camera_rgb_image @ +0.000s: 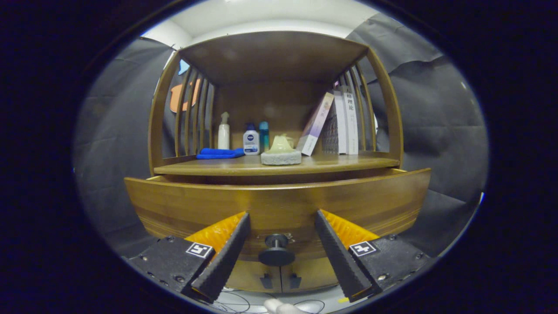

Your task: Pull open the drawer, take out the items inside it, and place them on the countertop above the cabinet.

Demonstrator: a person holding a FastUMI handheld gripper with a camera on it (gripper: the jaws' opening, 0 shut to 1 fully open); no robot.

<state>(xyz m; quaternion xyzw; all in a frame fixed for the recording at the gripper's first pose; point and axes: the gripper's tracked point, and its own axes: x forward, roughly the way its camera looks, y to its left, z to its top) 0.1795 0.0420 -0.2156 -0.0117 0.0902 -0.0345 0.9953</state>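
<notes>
The gripper (279,237) faces the wooden cabinet head-on, its jaws spread wide with open space between them. Both black ribbed fingers (224,257) angle inward, orange showing on their outer sides, and neither touches anything. Between them, slightly ahead, sits the round dark knob (276,250) of the drawer (279,203); the fingers stand on either side of it without contact.

Below the knob, two small dark handles (280,281) mark a pair of lower doors. Thin cables (244,301) lie on the pale floor beneath them.

The drawer front curves across just beyond the fingertips. It stands pulled out from the cabinet, with a dark gap behind its top edge; what lies inside cannot be seen from this angle.

Above the drawer runs the counter (348,163). Near its front edge rests a grey stone-like block (281,158) with a pale green piece (281,144) on top. To the left lies a folded blue cloth (220,153). Behind it stand a white pump bottle (223,133), a white and blue bottle (251,140) and a teal bottle (264,134). On the right, several books (342,124) stand upright, and one book (314,124) leans against them. Slatted wooden sides and a curved top board (272,54) enclose the counter.
</notes>
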